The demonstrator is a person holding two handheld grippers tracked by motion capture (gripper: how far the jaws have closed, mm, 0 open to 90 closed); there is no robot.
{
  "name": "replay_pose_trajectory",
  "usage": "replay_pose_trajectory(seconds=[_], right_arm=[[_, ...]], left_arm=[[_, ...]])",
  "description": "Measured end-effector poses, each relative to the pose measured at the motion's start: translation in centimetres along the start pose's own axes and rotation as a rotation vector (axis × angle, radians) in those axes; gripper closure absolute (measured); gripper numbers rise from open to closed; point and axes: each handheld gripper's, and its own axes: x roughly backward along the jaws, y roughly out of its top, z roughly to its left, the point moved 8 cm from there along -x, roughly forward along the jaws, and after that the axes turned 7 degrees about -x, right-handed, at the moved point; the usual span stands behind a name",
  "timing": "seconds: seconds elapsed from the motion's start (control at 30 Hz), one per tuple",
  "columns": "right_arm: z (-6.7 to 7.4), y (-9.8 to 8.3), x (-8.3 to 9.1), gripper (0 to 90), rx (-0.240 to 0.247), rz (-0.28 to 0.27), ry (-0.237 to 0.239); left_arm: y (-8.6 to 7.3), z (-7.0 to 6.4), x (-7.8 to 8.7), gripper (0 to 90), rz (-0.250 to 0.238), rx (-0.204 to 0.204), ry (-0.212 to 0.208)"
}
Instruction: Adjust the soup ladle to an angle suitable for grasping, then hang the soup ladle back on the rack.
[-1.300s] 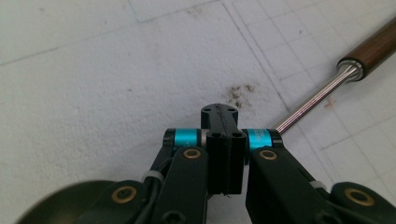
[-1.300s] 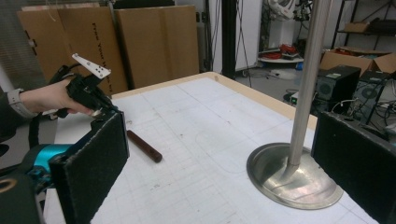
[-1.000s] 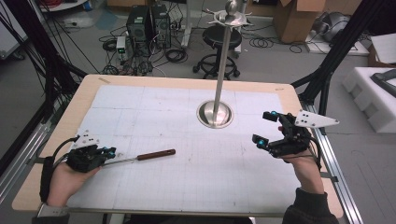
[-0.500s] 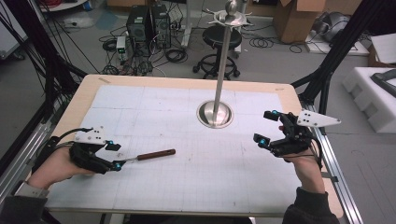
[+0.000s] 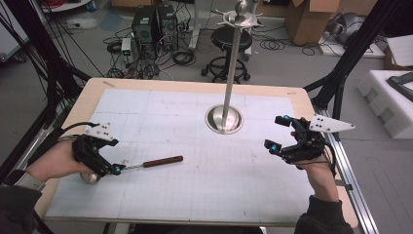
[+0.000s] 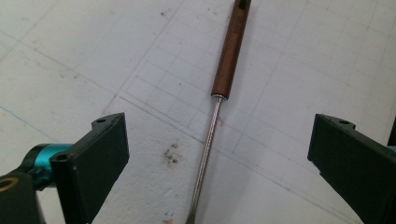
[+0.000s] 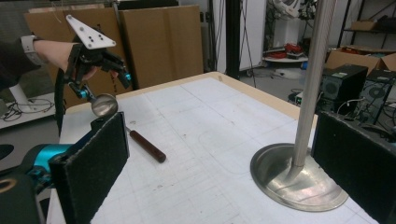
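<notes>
- I am seeing the left gripper [image 5: 116, 169] at the lower left of the high view, with its jaws standing wide apart and holding nothing.
- The ladle [image 5: 146, 163] is lying on the white mat [image 5: 195, 195]; its thin metal shaft is running between the open jaws in the left gripper view, and I cannot tell if it is touching them.
- The ladle's bowl is partly hiding under the left hand [image 5: 56, 163] in the high view.
- The right gripper [image 5: 276, 132] is hovering at the right of the high view, jaws open and empty.
- The metal stand [image 5: 225, 119] is rising from the mat's upper centre; its top is cut off in the right gripper view.
</notes>
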Motion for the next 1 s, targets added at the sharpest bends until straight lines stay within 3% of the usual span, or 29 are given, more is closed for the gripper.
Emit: replay_pose_trajectory(seconds=[0.07,0.1,0.3,0.5,0.53,0.8,0.83,1.0], right_arm=[[-0.1,-0.1,-0.1,2.6,0.0,0.002,-0.002],[-0.1,-0.1,-0.1,2.6,-0.006,0.005,-0.001],[-0.2,-0.1,0.0,2.6,-0.005,-0.001,-0.002],[-0.2,0.0,0.1,2.7,-0.004,-0.004,-0.004],[-0.2,0.0,0.1,2.7,-0.002,-0.003,-0.004],[-0.3,-0.1,0.1,2.8,-0.012,-0.004,-0.002],[-0.3,-0.1,0.1,2.8,-0.012,-0.004,-0.002],[-0.4,0.0,0.2,2.9,-0.014,-0.008,-0.004]], left_arm=[[0.2,-0.2,-0.6,11.4,0.054,-0.048,0.002],[0.2,-0.3,-1.3,12.8,0.112,-0.083,0.002],[0.3,-0.2,-2.7,18.9,0.174,-0.119,-0.019],[-0.2,-0.2,-4.2,21.2,0.239,-0.133,-0.062],[-0.3,-0.5,-4.7,22.3,0.261,-0.154,-0.079],[-1.5,0.0,-5.3,32.0,0.332,-0.136,-0.1],[-2.0,0.6,-5.3,32.6,0.364,-0.137,-0.076],[-2.9,0.9,-5.3,37.5,0.387,-0.136,-0.084]])
